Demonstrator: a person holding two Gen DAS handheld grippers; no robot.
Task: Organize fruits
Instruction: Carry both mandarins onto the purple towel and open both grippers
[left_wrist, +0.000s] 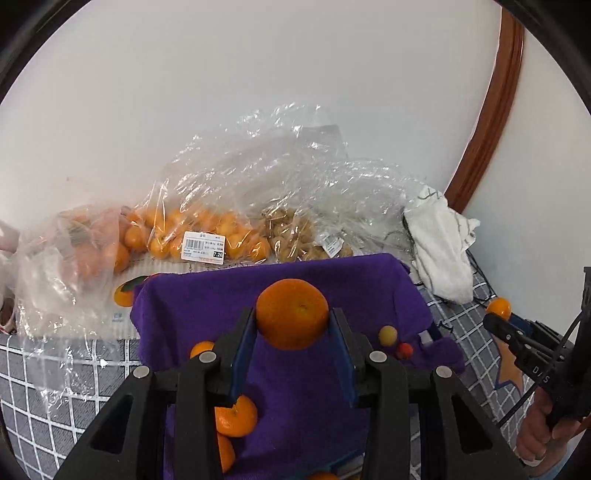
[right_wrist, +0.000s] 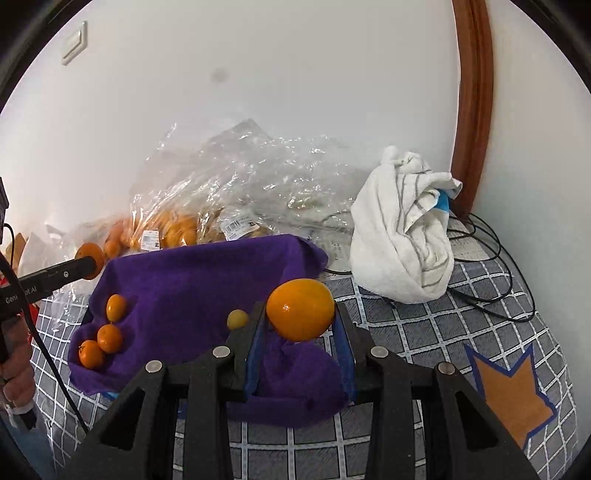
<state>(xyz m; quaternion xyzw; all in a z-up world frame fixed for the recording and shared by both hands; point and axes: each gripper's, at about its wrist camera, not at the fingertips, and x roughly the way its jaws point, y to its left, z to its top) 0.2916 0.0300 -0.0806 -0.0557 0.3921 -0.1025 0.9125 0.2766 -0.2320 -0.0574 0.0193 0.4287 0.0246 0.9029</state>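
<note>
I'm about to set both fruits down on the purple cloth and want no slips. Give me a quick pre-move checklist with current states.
1. Left gripper clamped on its orange: ok.
2. Right gripper clamped on its orange fruit: ok.
3. Purple cloth has bare room for both: ok.
4. Loose small oranges clustered at one edge, out of the way: ok.
5. Small yellow fruit close by the right gripper: not ok.
6. Cloth flat underneath: cannot tell.

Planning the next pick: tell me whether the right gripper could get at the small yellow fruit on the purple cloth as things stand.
Probably not yet. The right gripper is shut on an orange, so its jaws are occupied. The small yellow fruit lies uncovered on the purple cloth just left of its fingers; once the orange is released, nothing blocks it.
</note>
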